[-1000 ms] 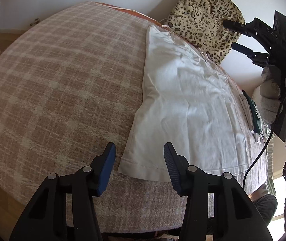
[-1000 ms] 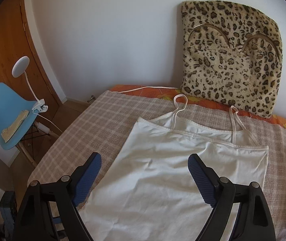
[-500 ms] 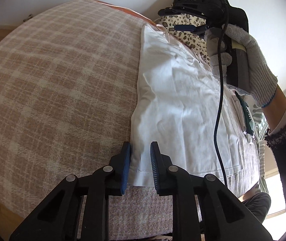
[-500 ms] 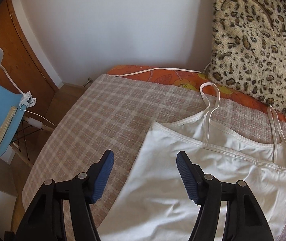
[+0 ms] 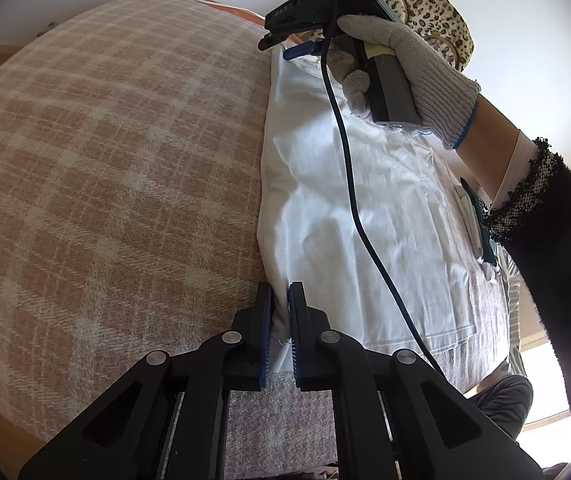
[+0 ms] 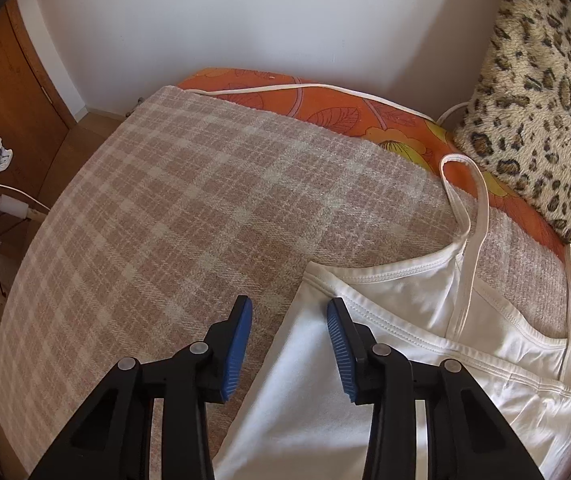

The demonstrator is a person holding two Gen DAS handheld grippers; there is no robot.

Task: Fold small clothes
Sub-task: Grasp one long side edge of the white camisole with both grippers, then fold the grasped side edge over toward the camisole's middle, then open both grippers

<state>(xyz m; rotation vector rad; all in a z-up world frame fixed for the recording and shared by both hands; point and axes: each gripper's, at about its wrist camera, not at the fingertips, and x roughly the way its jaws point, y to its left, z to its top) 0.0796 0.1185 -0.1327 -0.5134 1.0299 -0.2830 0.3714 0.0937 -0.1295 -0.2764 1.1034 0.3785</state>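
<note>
Lying flat on the plaid blanket (image 6: 173,208): white camisole (image 5: 385,216), straps up by the leopard pillow (image 6: 545,92). Left gripper (image 5: 280,320) clamped tight on the bottom hem corner, fabric bunched between the blue pads (image 5: 265,344). Right gripper (image 6: 289,320) down at the top corner near the armpit seam, jaws closing, side edge between them but not pinched yet. Gloved hand (image 5: 405,68) wrapped round that right one.
</note>
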